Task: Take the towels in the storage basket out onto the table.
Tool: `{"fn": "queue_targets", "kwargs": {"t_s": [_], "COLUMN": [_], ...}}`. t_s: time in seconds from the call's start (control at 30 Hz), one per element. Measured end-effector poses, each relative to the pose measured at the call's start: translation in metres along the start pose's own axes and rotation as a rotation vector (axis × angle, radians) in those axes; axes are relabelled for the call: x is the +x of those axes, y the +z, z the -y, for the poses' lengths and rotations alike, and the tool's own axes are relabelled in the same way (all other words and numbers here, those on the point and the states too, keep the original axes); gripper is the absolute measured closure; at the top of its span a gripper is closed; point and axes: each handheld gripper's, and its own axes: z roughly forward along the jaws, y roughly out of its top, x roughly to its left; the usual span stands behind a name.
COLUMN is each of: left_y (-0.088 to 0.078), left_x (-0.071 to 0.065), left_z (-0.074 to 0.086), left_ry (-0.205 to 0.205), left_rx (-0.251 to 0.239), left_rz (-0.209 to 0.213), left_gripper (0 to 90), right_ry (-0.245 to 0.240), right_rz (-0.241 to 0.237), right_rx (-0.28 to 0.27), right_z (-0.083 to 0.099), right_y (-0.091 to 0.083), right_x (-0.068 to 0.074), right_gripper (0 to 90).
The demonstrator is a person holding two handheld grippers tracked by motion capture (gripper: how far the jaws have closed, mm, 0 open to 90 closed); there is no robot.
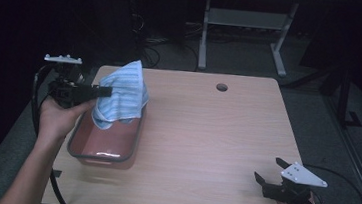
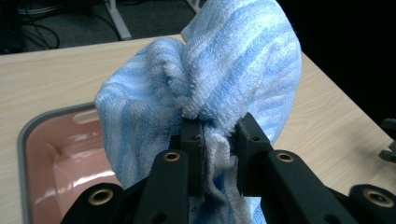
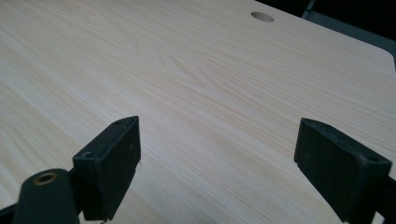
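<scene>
In the high view, the left hand-held gripper [image 1: 105,92] sits at the left of the frame, held level by the person's left hand [image 1: 59,115], its jaws clamped on a blue-and-white striped towel [image 1: 121,93]. The towel hangs bunched from the jaws, its upper corner standing up toward the top of the frame and its lower folds drooping into a pink tub [image 1: 80,150] with a grey rim, which rests on the left part of the wooden counter [image 1: 205,144]. In the left gripper view, the left hand-held gripper [image 2: 219,154] shows its two black jaws pressed together on a pinched fold of the towel [image 2: 224,65], with the cloth billowing above and on both sides of them; the tub [image 2: 28,135] lies at the lower left of that frame, its glossy pink inside partly visible. At the lower right of the high view, the right hand-held gripper [image 1: 267,171] is near the counter's edge, well apart from the towel and tub, jaws spread. In the right gripper view, the right hand-held gripper [image 3: 217,163] has its jaws wide apart over bare wood, with a round hole [image 3: 262,16] in the counter at the top of the frame.
</scene>
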Motion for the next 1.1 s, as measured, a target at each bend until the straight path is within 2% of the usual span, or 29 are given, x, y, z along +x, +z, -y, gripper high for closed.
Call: {"fn": "queue_targets", "kwargs": {"t_s": [0.23,0.43,0.8,1.1], "left_y": [0.011,0.027,0.07,0.1], "left_x": [-0.018,-0.033,-0.054,-0.079], "left_z": [-0.01,-0.015,-0.012,-0.012], "left_ry": [0.035,0.062,0.08,0.123], "left_rx": [0.011,0.029,0.087,0.136], "left_rz": [0.033,0.058,0.104,0.129], "left_gripper": [76.0,75.9,75.8,75.6], "right_ry": [0.0,0.0,0.003,0.004], "right_rz": [-0.001,-0.001,0.005,0.006], "right_rx": [-0.001,0.0,-0.002,-0.012], "right_z": [-0.001,-0.001,-0.001,-0.002], "right_y": [0.0,0.0,-0.003,-0.004], "right_x": [0.0,0.0,-0.001,-0.002], "right_gripper": [14.2,14.2,14.2,14.1]}}
